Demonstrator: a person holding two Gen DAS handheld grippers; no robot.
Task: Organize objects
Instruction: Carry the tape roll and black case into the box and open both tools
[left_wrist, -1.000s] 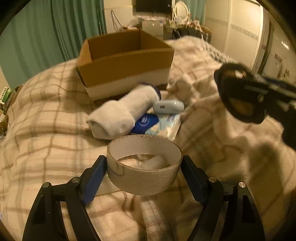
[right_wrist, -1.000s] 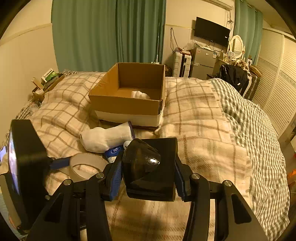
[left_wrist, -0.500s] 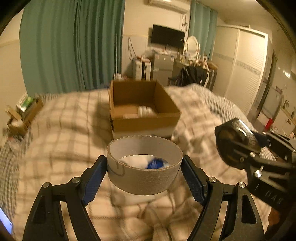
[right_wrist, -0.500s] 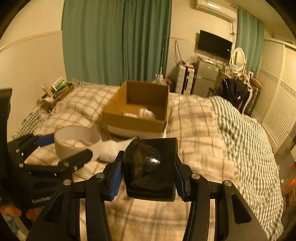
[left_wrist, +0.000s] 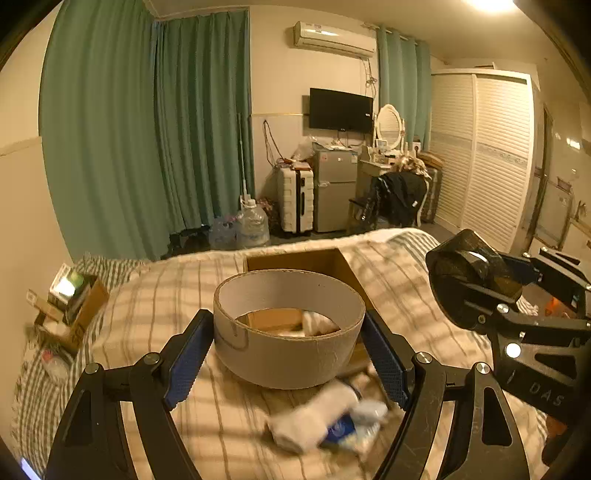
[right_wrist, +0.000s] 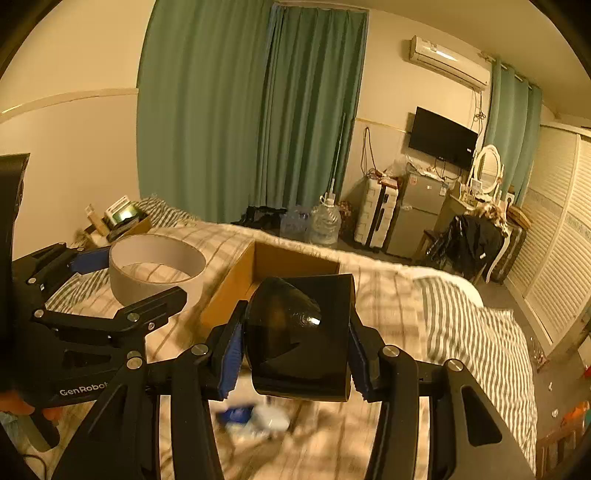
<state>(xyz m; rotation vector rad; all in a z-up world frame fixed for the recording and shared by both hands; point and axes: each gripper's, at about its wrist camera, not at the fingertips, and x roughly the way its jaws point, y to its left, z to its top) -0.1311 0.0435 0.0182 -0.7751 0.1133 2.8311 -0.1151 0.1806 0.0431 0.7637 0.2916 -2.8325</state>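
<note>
Left gripper (left_wrist: 288, 354) fingers clamp cardboard ring (left_wrist: 288, 328) between pads, above cardboard box (left_wrist: 314, 262). Right gripper (right_wrist: 295, 350) fingers clamp black tape roll (right_wrist: 299, 332), right of box.

I see a bedroom under warm yellow light. Green curtains (left_wrist: 147, 129) cover the far wall, with an air conditioner (left_wrist: 334, 40) above a wall-mounted television (left_wrist: 340, 110). Below stand a white suitcase (left_wrist: 295, 199), a small fridge (left_wrist: 334, 190) and a dressing table with an oval mirror (left_wrist: 389, 125). White louvred wardrobe doors (left_wrist: 484, 155) line the right. A checked blanket (left_wrist: 159, 310) covers the bed.
</note>
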